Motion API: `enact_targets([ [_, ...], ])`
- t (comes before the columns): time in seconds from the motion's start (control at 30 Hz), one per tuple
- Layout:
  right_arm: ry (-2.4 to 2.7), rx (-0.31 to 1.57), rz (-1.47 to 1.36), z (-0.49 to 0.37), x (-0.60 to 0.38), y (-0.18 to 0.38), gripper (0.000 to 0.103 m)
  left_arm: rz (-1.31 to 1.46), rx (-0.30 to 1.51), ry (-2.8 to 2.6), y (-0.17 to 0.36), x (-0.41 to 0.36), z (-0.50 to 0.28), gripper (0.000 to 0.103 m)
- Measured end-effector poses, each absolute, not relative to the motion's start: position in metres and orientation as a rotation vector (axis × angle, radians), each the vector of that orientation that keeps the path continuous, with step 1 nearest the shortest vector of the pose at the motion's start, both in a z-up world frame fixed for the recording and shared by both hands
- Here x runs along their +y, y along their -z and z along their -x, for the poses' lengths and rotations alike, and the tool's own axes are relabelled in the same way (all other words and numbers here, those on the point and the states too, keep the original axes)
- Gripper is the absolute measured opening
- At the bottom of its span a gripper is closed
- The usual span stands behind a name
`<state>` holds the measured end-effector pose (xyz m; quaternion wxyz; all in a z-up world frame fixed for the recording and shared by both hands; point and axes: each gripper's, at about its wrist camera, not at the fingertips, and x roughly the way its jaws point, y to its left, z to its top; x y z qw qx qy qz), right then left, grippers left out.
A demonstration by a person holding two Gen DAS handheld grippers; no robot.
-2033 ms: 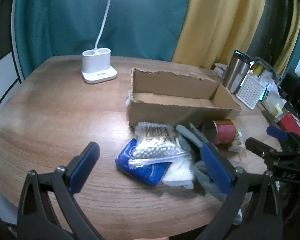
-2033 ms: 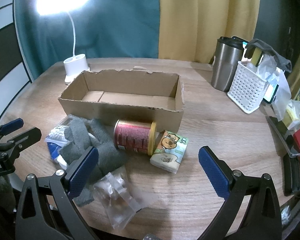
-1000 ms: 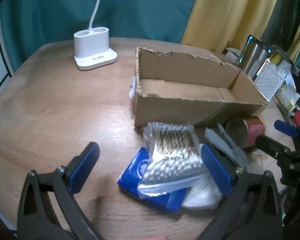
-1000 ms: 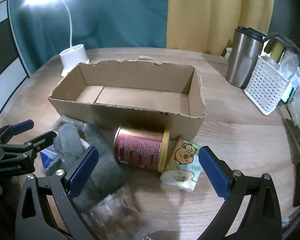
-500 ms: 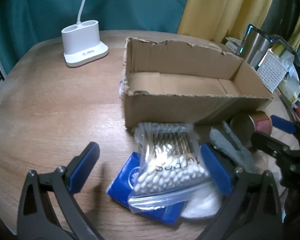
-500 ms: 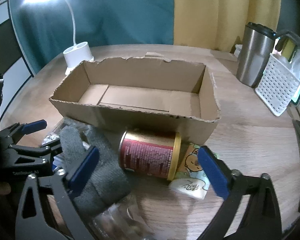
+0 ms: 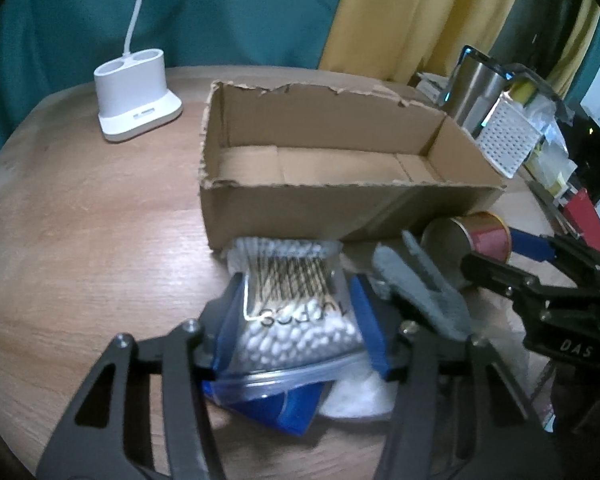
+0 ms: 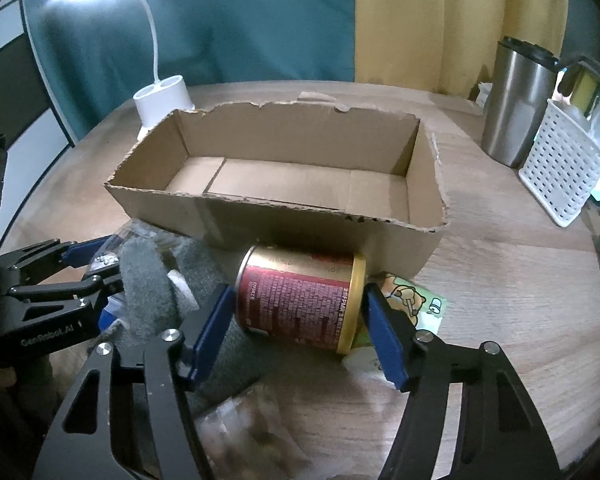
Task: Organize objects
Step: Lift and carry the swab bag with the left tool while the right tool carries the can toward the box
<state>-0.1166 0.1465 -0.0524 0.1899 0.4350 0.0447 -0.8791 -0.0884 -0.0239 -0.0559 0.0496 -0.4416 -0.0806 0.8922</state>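
Note:
An open cardboard box [image 7: 300,216] [image 8: 260,224] stands on the wooden table with nothing in it. In front of it lies a clear bag of cotton swabs [image 7: 296,320] on a blue pack [image 7: 276,404]. My left gripper [image 7: 300,314] is closing, and its blue pads press the bag's two sides. A red and gold can [image 8: 300,300] [image 7: 472,236] lies on its side against the box. My right gripper [image 8: 298,295] is closing, with one pad on each end of the can. A grey glove [image 8: 148,280] [image 7: 420,292] lies between the two grippers.
A tissue pack with a cartoon bear [image 8: 412,300] lies right of the can. A crumpled clear bag [image 8: 252,432] is near my right gripper. A white lamp base [image 7: 136,96] stands at the back left. A steel tumbler [image 8: 516,100] and a white basket [image 8: 564,172] stand at the right.
Both grippers came nearer to their objects. The left jaws went from wide open to closed on the swab bag, the right jaws onto the can's ends.

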Motion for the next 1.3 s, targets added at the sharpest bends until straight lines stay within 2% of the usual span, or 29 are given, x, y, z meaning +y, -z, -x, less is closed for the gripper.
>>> enact_targets([
  [0.7, 2.555, 0.118, -1.074, 0.095, 0.169, 0.011, 0.068, 1.109, -0.226, -2.835, -0.011, -0.018, 0.055, 0.053],
  [1.3, 2.582, 0.099, -1.0, 0.103, 0.198, -0.01, 0.068, 1.01, -0.191, -2.843, -0.041, 0.007, 0.067, 0.053],
])
